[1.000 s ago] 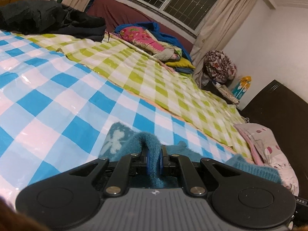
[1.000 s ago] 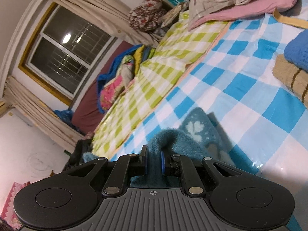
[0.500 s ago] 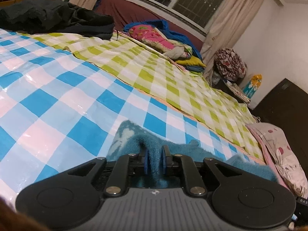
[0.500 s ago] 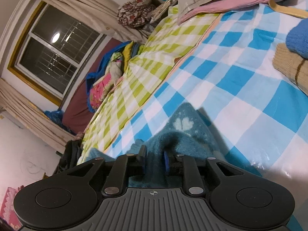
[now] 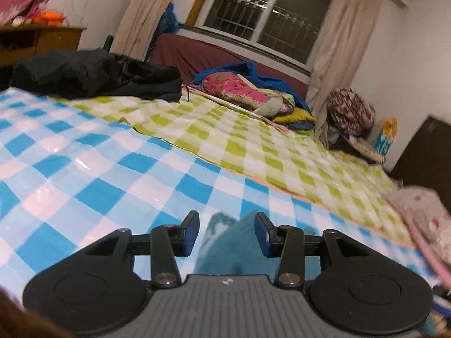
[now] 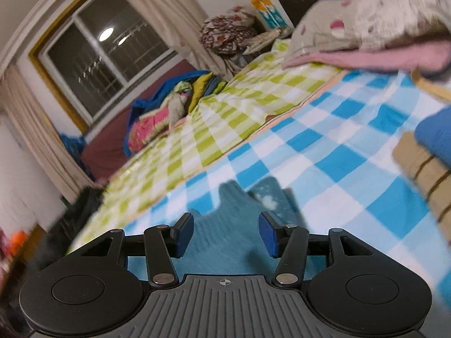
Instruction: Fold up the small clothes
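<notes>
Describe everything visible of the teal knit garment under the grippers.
The teal garment is fuzzy knit with a pale leaf-like motif near one edge. It lies on the blue checked sheet, partly hidden behind both grippers. The left gripper and right gripper are open above it, gripping nothing. Its far edge looks uneven; blur hides finer detail.

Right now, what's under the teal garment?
The teal garment lies on the blue checked sheet. Whatever is beneath its middle is covered. Both grippers' jaws stand open above it.
</notes>
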Motion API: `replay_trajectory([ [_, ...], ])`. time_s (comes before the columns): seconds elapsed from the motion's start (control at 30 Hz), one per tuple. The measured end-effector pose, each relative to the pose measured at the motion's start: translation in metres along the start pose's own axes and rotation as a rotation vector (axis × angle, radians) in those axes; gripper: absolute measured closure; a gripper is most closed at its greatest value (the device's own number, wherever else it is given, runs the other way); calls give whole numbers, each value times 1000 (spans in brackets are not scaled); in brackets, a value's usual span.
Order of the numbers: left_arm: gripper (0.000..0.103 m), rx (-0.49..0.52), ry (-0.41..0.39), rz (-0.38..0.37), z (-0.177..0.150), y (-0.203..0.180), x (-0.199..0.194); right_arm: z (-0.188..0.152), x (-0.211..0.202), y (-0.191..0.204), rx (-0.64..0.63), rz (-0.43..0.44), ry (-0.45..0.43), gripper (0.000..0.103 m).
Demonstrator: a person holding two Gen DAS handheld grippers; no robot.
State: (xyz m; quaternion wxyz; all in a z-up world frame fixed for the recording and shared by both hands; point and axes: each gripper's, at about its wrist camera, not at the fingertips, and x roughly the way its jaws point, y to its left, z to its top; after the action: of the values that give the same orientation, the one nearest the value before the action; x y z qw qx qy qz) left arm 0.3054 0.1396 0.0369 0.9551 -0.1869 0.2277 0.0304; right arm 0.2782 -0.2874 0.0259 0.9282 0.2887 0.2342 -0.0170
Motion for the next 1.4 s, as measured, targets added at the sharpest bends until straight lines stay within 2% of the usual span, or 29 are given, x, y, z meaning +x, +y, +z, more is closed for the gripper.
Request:
replay_trajectory([
  [0.17,54,99,55,13,-26,-1,-13,-14,-21,-3,-132,-63,-17,51],
  [0.3,51,145,95,32,-47,3,-23,-25,-25,-5,-229,-108,14,47],
  [0.4,40,134,112,28,-55,8,-28,-31,-15,-3,-263,-124,74,44],
  [0.57,32,133,121,30,-57,9,-27,-39,-5,-7,-251,-128,136,41],
  [0.83,31,171,155,2,-65,2,-18,-39,-3,-21,-171,-65,184,41],
  [1.03,31,161,173,-8,-67,3,-14,-38,1,-23,-148,-41,195,39],
  [1.17,38,160,188,-22,-68,3,-15,-39,1,-22,-143,-35,193,41],
  [1.4,45,192,192,-13,-71,-2,-23,-39,2,-24,-140,-28,195,43],
])
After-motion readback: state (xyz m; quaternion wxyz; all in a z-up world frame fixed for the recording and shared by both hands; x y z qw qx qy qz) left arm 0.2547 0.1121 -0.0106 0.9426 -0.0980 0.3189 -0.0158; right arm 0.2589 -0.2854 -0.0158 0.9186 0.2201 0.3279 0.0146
